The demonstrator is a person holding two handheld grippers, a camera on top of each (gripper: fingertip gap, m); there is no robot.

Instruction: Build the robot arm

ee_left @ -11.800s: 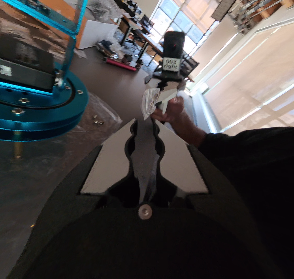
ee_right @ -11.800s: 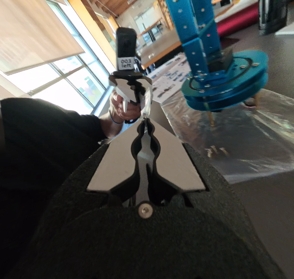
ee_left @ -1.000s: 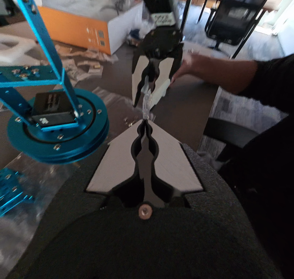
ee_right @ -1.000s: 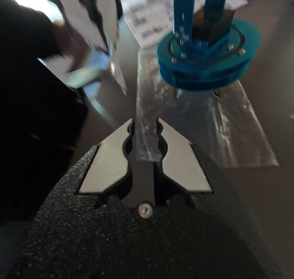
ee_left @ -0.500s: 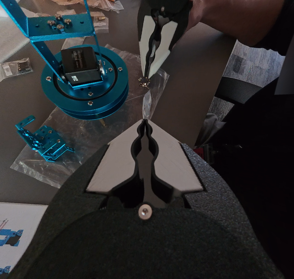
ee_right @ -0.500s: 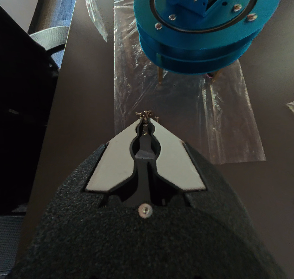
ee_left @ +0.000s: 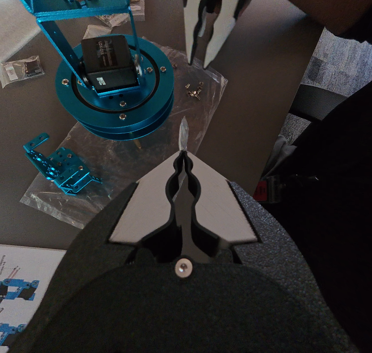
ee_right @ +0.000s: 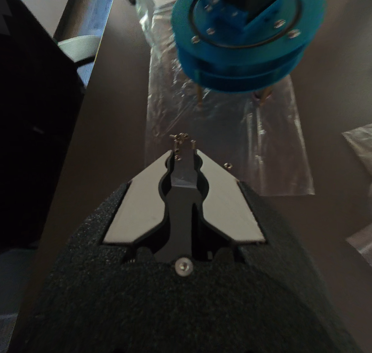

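Observation:
My left gripper [ee_left: 183,152] is shut on the corner of a small clear plastic bag [ee_left: 184,130], which sticks up from its tips above the table edge. My right gripper [ee_right: 184,152] is open by a narrow gap and empty, tips down just short of a small pile of screws [ee_right: 181,140] on a clear plastic sheet [ee_right: 231,142]. One or two screws lie between its tips. In the left wrist view the right gripper [ee_left: 198,64] hangs just behind the screws [ee_left: 194,91]. A blue round base [ee_left: 114,102] with a black servo [ee_left: 108,65] stands on the sheet.
Blue metal brackets [ee_left: 58,170] lie on the plastic sheet [ee_left: 112,162] at the left. A printed sheet [ee_left: 18,283] is at the lower left, small parts bags [ee_left: 22,67] at the far left. A loose nut [ee_right: 228,164] lies right of my right fingers. The table edge [ee_left: 281,122] runs close on the right. The grippers' ends are close to 15 centimetres from one another.
Earlier both grippers held the small bag in the air. The right one let go and came down to the screws; in the last half second its jaws opened a little.

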